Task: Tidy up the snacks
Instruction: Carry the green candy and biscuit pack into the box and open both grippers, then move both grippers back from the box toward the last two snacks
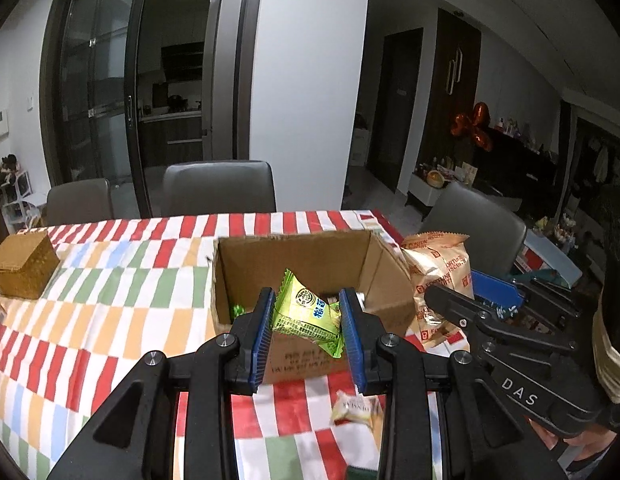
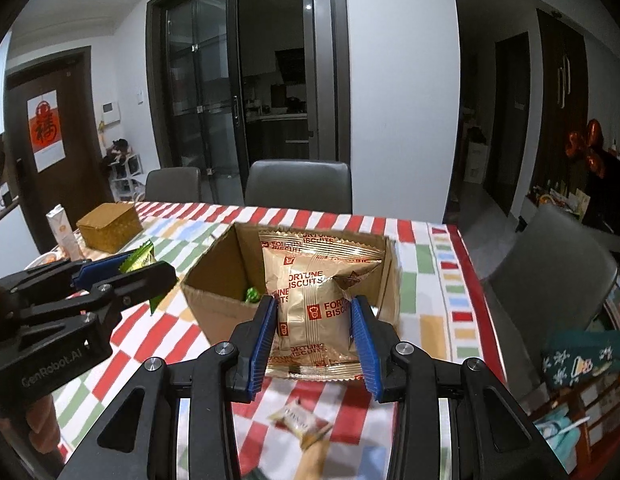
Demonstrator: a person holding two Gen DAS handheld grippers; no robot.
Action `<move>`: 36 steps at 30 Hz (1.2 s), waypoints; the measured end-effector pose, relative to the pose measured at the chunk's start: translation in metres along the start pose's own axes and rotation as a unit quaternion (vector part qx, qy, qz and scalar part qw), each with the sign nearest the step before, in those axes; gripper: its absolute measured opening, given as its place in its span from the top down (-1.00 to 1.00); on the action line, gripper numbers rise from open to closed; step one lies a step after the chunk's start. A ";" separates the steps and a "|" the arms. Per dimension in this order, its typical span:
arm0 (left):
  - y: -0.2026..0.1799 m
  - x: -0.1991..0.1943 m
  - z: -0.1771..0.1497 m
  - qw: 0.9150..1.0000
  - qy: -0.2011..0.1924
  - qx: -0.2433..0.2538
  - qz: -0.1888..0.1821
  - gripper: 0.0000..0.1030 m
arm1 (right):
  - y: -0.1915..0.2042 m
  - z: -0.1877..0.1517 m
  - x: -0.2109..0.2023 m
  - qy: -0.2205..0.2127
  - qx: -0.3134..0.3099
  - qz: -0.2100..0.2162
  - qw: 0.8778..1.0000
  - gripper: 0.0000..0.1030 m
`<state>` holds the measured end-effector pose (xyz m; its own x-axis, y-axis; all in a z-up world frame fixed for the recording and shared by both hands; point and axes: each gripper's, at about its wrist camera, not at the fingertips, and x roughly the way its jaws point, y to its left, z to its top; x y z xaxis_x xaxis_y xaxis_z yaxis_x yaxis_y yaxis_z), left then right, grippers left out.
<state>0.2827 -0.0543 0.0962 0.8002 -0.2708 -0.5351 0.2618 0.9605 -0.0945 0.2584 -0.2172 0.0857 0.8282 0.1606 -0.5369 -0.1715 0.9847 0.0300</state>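
Two hand-held grippers hang above a table (image 1: 122, 280) draped in a red, green, orange and blue checked cloth, each carrying a snack over the near side of an open cardboard box (image 1: 294, 256). The left gripper (image 1: 308, 332) is clamped on a green snack packet (image 1: 306, 316), its blue pads pressing both sides of the wrapper, which sits tilted between them. The right gripper (image 2: 316, 340) is clamped on a gold pack of Fortune Biscuits (image 2: 316, 304), held upright between its pads, with the pack's top reaching across the box's mouth in the right wrist view. Inside the box, a small green-wrapped sweet (image 2: 252, 294) lies near the left wall. On the cloth just near of the box, below the grippers, a pale wrapped candy (image 2: 304, 424) lies loose and blurred. At the far left of the table stands a woven golden box (image 1: 24, 266) with its lid on, and a slim white carton (image 2: 64, 234) stands just left of it. Grey chairs (image 2: 298, 184) line the table's far edge.
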 end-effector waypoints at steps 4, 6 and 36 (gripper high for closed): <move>0.005 0.008 0.014 1.000 -0.001 -0.003 0.000 0.36 | -0.001 0.015 0.010 -0.001 -0.004 -0.004 1.000 0.23; 0.008 0.014 0.021 1.000 -0.001 -0.005 0.001 0.36 | -0.002 0.021 0.015 0.001 -0.006 -0.004 1.000 0.23; 0.022 0.075 0.039 0.997 0.042 0.014 0.066 -0.13 | -0.021 0.040 0.079 0.035 0.025 -0.039 0.998 -0.05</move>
<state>0.3693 -0.0554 0.0865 0.7806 -0.1353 -0.6103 0.1739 0.9848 0.0042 0.3489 -0.2228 0.0758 0.7988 0.0797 -0.5964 -0.0795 0.9965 0.0266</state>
